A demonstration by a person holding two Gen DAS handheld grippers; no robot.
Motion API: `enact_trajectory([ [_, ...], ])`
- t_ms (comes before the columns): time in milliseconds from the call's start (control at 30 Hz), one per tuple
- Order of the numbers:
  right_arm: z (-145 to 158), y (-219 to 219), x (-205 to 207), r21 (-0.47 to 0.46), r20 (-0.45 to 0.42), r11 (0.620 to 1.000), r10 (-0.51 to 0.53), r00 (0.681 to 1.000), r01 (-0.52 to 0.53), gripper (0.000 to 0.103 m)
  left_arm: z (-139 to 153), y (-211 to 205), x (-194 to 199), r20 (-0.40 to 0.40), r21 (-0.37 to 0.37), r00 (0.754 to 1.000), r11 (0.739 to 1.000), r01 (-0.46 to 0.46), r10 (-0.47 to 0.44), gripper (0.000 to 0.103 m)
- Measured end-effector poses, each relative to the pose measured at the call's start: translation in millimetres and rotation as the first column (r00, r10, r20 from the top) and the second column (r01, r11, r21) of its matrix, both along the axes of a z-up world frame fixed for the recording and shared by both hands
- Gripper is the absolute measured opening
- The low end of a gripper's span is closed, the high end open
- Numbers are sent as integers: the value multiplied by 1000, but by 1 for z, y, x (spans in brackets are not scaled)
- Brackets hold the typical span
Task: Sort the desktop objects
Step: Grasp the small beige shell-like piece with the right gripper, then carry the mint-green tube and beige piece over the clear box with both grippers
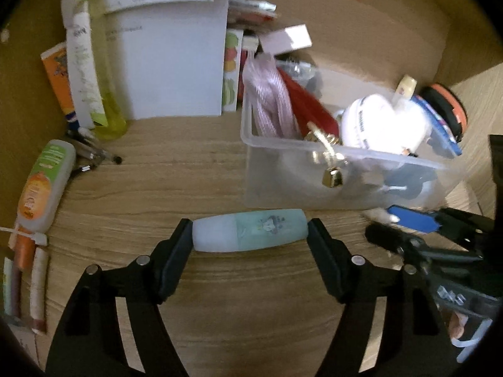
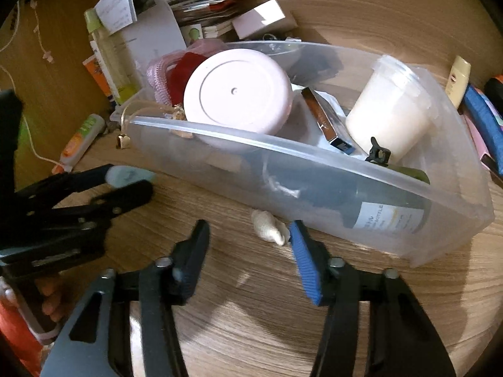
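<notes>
While a full bin (image 1: 314,185) (clear plastic) sits just beyond, the left gripper (image 1: 250,235) clamps a bottle (image 1: 250,234) end to end. The right gripper (image 2: 250,235) gapes wide near a shell (image 2: 268,227).

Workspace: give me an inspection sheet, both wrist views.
Surface: wooden desk, wood-grain.
Job's things: mint tube held crosswise; clear bin holding pink round lid and white jar.
Clutter: seashell in front of the bin; orange-label bottle; papers.
Grippers: left gripper shut on the tube; right gripper open, empty.
Cables: white cord.
Surroundings: wooden back panel.
</notes>
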State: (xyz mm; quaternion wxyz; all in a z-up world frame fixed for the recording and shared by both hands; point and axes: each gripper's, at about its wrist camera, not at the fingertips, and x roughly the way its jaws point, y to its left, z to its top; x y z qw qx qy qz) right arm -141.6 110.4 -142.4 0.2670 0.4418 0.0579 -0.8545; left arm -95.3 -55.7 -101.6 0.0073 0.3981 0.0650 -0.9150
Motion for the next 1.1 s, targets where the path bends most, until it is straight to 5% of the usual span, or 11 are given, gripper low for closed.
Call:
enact_trajectory([
  [200,0,-8,1,37,-26,999,-34,999,35,21,10,-1,12,-49,27,999,999,24,-22,73],
  [567,8,-5,17,-9,-57,1000,-29,998,29,21,14,-11,17,-78,71,997,997,30,-24,73],
  [1100,65,20,52,-140,-205,990,-20,979,-9,21,55,11,29,-178,81,984,996,33,-18,73],
])
